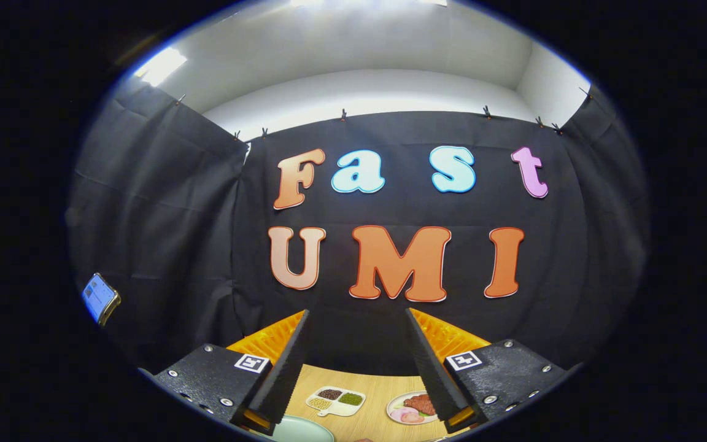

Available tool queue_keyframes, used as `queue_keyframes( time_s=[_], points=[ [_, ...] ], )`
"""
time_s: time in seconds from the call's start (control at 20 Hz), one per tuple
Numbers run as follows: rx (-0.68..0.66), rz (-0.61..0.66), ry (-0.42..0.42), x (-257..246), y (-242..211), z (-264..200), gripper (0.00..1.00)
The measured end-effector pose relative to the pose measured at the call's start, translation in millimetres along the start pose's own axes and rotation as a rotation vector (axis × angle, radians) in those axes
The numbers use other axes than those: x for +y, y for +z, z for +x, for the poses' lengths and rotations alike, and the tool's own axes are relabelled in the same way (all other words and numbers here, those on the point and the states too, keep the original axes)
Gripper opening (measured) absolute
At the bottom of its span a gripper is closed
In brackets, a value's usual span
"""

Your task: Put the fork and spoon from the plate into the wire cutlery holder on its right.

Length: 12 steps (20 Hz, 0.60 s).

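My gripper [356,322] is raised and points at the booth wall, its two fingers spread wide apart with nothing between them. Down between the fingers lies the wooden table [378,383]. The rim of a pale green plate [301,428] peeks out by the left finger [286,362]. No fork, spoon or wire holder can be made out.
On the table beyond the plate lie a white divided dish [336,401] with dark and green fillings and a round plate of food [413,408] beside the right finger. A phone [100,298] hangs on the left wall cloth.
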<state>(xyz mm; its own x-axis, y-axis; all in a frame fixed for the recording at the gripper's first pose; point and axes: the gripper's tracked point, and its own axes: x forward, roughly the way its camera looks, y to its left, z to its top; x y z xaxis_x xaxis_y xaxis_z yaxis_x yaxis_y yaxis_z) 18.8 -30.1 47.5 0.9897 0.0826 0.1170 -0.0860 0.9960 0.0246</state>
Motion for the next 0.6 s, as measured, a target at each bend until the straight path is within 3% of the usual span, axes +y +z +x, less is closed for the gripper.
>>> queue_keyframes(
  time_s=[0.6],
  points=[
    [0.033, 0.006, 0.021, 18, -10, 3, 0.89]
  ],
)
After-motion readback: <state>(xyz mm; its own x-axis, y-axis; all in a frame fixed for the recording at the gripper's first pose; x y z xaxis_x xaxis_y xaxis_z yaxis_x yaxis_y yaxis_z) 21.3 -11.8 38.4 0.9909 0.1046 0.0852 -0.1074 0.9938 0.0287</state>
